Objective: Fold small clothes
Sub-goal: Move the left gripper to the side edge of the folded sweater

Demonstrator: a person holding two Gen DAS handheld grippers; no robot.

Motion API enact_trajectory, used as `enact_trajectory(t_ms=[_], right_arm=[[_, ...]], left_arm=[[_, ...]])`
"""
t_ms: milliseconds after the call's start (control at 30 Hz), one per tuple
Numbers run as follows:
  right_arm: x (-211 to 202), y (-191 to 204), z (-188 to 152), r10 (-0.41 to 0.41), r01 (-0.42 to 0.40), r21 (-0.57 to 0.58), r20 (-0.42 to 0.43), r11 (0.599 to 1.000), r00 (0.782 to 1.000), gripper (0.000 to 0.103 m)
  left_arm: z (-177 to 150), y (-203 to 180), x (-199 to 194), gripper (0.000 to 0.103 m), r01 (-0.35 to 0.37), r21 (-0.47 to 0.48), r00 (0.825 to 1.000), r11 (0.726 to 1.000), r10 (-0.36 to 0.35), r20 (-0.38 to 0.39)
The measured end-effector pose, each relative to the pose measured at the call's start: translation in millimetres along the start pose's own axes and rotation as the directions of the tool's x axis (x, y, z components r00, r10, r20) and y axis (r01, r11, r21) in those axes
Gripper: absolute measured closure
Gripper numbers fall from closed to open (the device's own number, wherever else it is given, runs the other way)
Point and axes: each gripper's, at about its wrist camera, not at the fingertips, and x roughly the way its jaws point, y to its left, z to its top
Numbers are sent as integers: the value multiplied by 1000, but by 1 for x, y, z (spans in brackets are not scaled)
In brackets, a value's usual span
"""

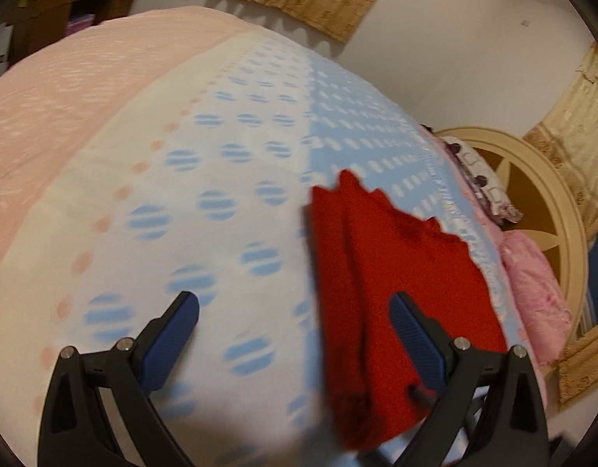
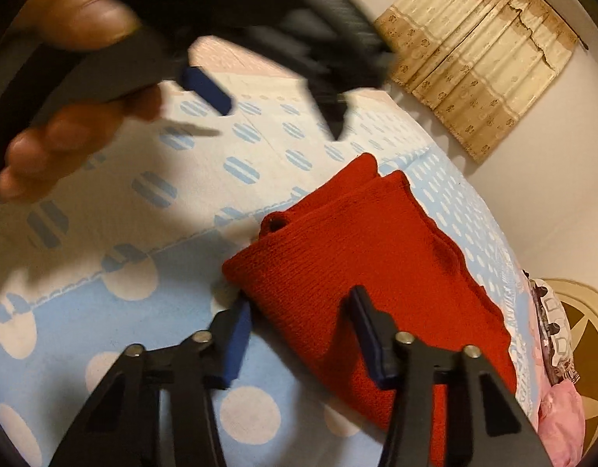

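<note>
Though blurred, red garment [image 2: 369, 257] lies folded.

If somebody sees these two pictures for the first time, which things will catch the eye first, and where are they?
First comes the red knitted garment, folded on the blue and white dotted bedspread. The right gripper stands at its near corner, one finger on each side of the edge. In the upper left of the right wrist view, the left gripper, held in a hand, hangs blurred above the bed.
</note>
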Motion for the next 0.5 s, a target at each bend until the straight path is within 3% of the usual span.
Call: enact_trajectory(t_ms=[67,267,367,500], right_arm=[[0,0,-1,0,0,6,4,1000,1000,56],[2,0,-3,-4,4,12,15,1000,1000,56],[2,-1,-4,-2,2,18,20,1000,1000,56],[2,0,-6,-8,8,10,31,1000,999,56]], left_arm=[[7,-8,13,4,27,8,1000,1000,-27,-13],[19,-27,45,9,8,70,999,998,-5,-44],[26,-27,60,22,20,65,997,998,-15,-78],[30,-29,73,31,33,70,993,997,-25,-112]])
